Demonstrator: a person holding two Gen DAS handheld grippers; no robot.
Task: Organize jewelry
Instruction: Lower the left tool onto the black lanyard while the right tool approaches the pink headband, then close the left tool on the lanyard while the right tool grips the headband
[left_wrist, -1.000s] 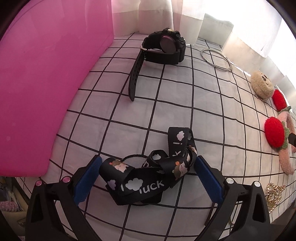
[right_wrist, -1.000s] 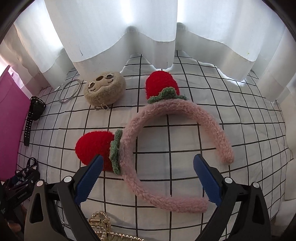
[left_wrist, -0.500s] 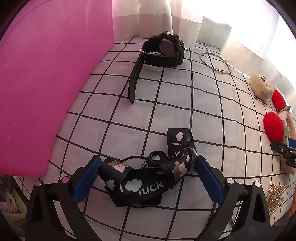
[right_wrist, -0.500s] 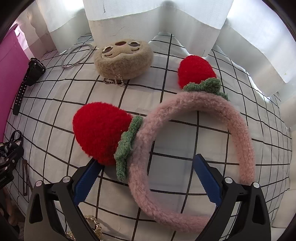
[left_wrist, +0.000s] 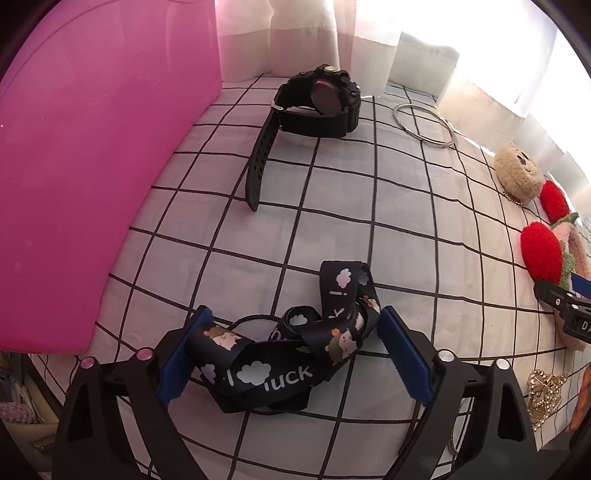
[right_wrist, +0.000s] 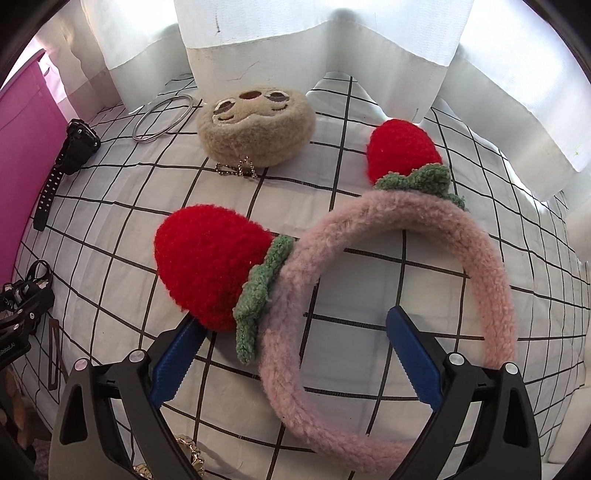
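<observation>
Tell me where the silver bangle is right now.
The silver bangle lies flat at the far edge of the checked cloth, between the black watch and the beige plush charm, near the white curtain.

A grid-checked white bedsheet (left_wrist: 332, 229) carries a watch (left_wrist: 317, 103), bangle (left_wrist: 424, 123), lanyard (left_wrist: 291, 354), plush keychain (right_wrist: 255, 127) and headband (right_wrist: 406, 258).

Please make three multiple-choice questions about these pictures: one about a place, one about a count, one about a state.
1. Where does the silver bangle lie?
A. beside the plush face charm
B. on the pink headband
C. inside the pink box

2. How many red strawberries does the headband carry?
A. one
B. two
C. four

3. How is the black watch?
A. strap open
B. buckled shut
C. held

Answers:
1 A, they lie close together by the curtain.
2 B, one on each side of the top.
3 A, one strap end lies stretched out on the cloth.
</observation>
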